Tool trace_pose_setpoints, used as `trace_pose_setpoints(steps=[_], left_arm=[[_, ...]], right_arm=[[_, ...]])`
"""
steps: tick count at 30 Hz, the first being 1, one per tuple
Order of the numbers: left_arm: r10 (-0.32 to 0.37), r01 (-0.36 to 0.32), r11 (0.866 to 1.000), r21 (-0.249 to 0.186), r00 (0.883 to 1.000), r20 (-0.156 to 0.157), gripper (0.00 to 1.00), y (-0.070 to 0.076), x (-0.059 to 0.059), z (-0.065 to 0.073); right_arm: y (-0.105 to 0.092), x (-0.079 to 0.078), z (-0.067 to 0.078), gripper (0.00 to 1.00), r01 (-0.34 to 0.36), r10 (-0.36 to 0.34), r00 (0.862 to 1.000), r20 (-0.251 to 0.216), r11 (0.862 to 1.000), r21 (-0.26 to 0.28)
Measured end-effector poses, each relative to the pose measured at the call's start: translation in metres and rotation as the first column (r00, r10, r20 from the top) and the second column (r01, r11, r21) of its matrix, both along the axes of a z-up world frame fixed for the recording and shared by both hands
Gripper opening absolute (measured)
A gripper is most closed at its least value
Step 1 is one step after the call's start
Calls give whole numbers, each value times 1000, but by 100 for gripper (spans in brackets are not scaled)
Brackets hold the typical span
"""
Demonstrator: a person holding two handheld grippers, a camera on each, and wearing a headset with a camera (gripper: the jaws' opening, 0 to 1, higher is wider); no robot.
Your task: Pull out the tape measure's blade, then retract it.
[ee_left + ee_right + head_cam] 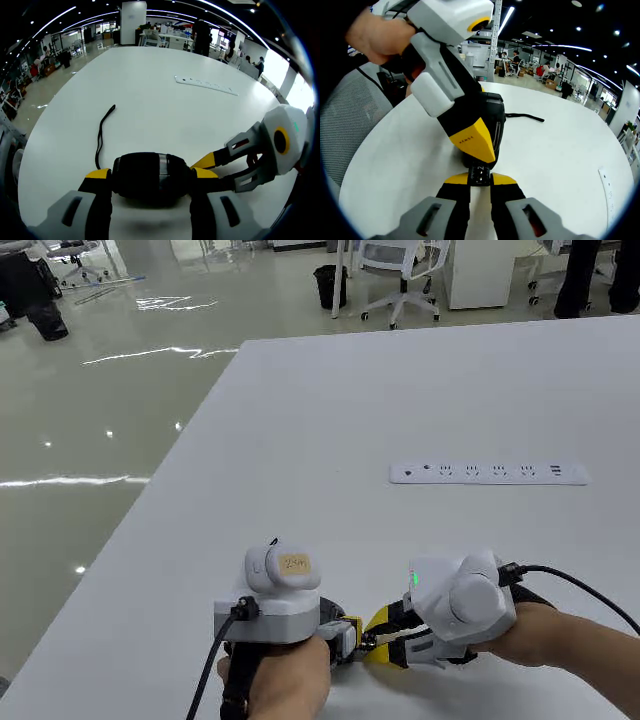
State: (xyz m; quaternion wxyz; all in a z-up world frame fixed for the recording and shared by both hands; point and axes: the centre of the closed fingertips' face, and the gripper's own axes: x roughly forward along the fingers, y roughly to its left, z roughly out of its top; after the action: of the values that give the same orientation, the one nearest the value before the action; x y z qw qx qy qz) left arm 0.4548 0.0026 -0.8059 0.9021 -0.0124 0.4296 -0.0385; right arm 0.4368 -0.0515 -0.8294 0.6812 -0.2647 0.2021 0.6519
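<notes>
Left hand-held gripper [151,173] clamping tape measure [150,180], strap [101,129] beyond

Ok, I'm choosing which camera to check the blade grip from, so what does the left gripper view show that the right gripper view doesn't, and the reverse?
Left gripper view: the left gripper with both jaws shut across the tape measure, its black case seen head-on, and the right gripper coming in from the right. Right gripper view: the right gripper's jaws pinched on the blade tip at the case mouth, plus a hand on the left gripper. Both: the white table, the black strap lying flat and the power strip.
</notes>
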Motion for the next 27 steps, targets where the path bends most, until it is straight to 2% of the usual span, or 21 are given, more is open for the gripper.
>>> trace_pose_setpoints(steps=[27], left_arm=[[2, -2, 1000, -12, 1000, -2, 59, 0, 1, 0]], right_arm=[[7, 1, 0, 15, 15, -15, 1000, -3, 1000, -5]])
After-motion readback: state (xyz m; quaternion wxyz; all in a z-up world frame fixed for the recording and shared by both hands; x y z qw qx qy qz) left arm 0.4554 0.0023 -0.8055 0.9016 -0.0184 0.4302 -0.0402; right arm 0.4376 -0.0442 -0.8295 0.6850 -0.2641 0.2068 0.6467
